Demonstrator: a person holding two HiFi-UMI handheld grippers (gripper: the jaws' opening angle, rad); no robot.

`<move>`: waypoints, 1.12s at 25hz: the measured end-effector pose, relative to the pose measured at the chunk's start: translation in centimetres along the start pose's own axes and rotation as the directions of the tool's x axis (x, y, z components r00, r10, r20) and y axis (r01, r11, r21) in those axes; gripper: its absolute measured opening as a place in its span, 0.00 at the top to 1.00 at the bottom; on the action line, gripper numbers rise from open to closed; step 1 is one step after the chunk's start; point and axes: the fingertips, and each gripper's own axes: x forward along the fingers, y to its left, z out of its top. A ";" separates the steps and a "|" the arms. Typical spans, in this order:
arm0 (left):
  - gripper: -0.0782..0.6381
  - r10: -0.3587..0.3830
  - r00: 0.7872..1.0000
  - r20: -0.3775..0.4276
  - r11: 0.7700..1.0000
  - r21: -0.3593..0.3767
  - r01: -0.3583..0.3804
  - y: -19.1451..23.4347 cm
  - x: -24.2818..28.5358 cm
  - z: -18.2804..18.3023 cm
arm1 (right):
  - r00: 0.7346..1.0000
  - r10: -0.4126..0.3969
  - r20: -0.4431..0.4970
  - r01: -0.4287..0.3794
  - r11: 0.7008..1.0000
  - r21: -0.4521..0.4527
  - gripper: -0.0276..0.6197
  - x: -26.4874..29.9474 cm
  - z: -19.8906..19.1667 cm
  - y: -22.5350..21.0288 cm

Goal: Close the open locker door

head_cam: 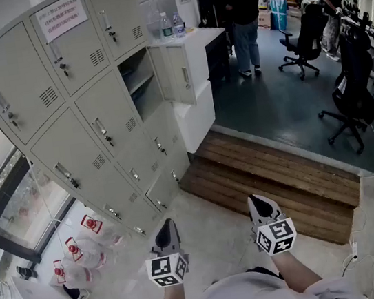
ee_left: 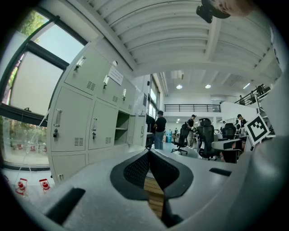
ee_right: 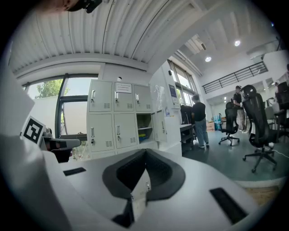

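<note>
A bank of pale grey lockers (head_cam: 78,120) stands ahead and to my left. One middle compartment (head_cam: 141,82) is open, and its door (head_cam: 179,75) swings out to the right, toward a white cabinet. The same door shows far off in the left gripper view (ee_left: 140,131) and in the right gripper view (ee_right: 159,128). My left gripper (head_cam: 167,225) and right gripper (head_cam: 256,201) are held low over the floor, well short of the lockers. Both have their jaws together with nothing between them (ee_left: 149,152) (ee_right: 145,152).
A wooden step (head_cam: 267,175) rises ahead on the right to a dark office floor with chairs (head_cam: 302,37) and people. Large water bottles (head_cam: 83,248) lie on the floor by the lockers' base. The white cabinet (head_cam: 192,47) stands just beyond the open door.
</note>
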 end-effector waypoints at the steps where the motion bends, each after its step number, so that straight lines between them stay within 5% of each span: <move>1: 0.88 0.000 1.000 -0.003 1.000 -0.002 0.000 0.0 0.0 -0.1 | 1.000 0.000 -0.001 0.000 1.000 0.000 0.94 0.0 -0.1 0.0; 28: 0.88 -0.008 1.000 0.017 1.000 -0.008 0.008 0.2 -0.5 0.1 | 1.000 -0.022 0.011 0.022 0.999 0.029 0.94 -0.6 -0.2 0.2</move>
